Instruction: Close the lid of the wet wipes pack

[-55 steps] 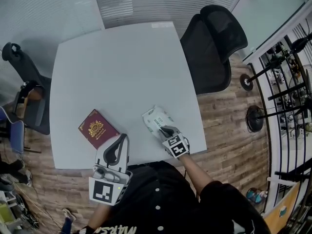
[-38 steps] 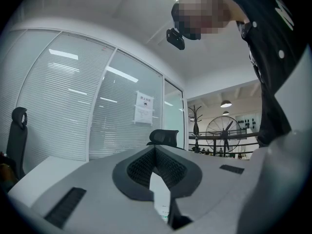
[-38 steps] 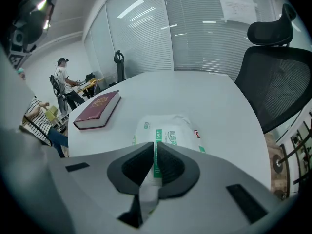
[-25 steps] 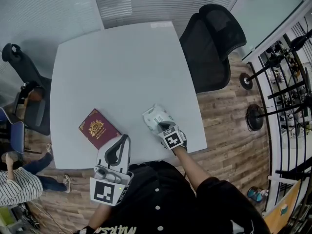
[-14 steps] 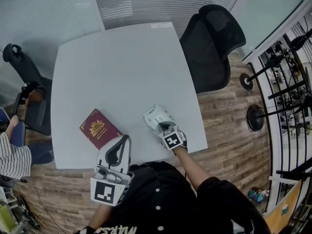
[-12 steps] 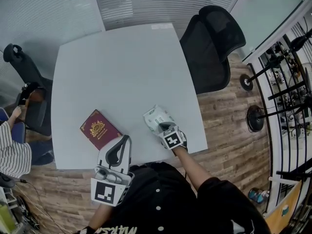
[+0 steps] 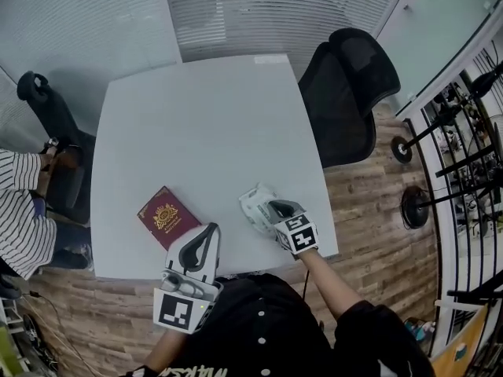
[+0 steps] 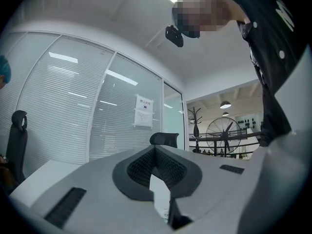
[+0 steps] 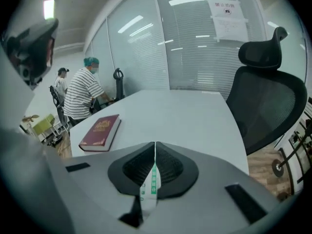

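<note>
The wet wipes pack [image 7: 255, 203] lies on the white bench [image 7: 204, 124], close to its near edge and right of the middle. The right gripper [image 7: 273, 208] slants down over the pack's near right end. Its jaws are clenched together. In the right gripper view a thin sliver of white with green print shows in the slit behind the tips, and I cannot tell whether it is pinched or only seen through the gap. A dark red book [image 7: 167, 217] lies flat to the left, well apart from the pack. The left gripper [image 7: 211, 229] lies level at the bench's near edge, between book and pack, its jaws closed on nothing. A black office chair [image 7: 354, 93] stands at the bench's right side.
</note>
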### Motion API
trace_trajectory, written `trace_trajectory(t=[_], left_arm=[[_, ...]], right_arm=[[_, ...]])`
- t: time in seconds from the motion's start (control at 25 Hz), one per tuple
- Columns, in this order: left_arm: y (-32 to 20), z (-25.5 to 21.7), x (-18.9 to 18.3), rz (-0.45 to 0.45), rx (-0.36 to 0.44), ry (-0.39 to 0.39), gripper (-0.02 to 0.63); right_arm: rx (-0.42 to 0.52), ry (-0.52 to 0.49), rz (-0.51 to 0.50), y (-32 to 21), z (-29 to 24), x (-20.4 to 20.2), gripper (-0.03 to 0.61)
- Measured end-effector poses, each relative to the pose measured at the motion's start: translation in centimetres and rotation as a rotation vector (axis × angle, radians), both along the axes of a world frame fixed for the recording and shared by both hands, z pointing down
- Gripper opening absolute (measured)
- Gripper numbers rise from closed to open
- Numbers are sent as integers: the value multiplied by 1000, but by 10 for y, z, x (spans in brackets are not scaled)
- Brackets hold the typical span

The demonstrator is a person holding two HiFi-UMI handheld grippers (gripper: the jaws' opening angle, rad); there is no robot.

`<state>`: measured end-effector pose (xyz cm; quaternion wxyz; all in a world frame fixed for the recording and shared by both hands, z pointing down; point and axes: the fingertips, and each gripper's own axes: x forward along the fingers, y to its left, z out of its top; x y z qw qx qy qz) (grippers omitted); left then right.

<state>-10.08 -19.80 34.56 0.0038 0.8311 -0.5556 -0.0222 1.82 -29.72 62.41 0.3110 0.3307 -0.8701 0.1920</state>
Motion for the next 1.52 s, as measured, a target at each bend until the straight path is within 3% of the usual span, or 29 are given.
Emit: trace_trajectory(t=[0.36, 0.56, 0.88, 1.04, 1.52], left_arm=[[-9, -8, -7, -11, 38, 25, 12], [-13, -10, -9, -17, 44, 17, 12], [-23, -21, -18, -37, 76, 16, 14], [-25, -21, -25, -59, 79, 16, 12], [-25, -9, -58, -143, 47, -48, 12]], right_arm=[[257, -304, 55, -11, -155, 9, 34], [347, -427, 107, -3, -210, 29, 34], [493, -500, 199, 5, -269, 75, 32], [561, -490, 253, 7, -283, 98, 33], [623, -443, 330, 14, -280, 129, 32]])
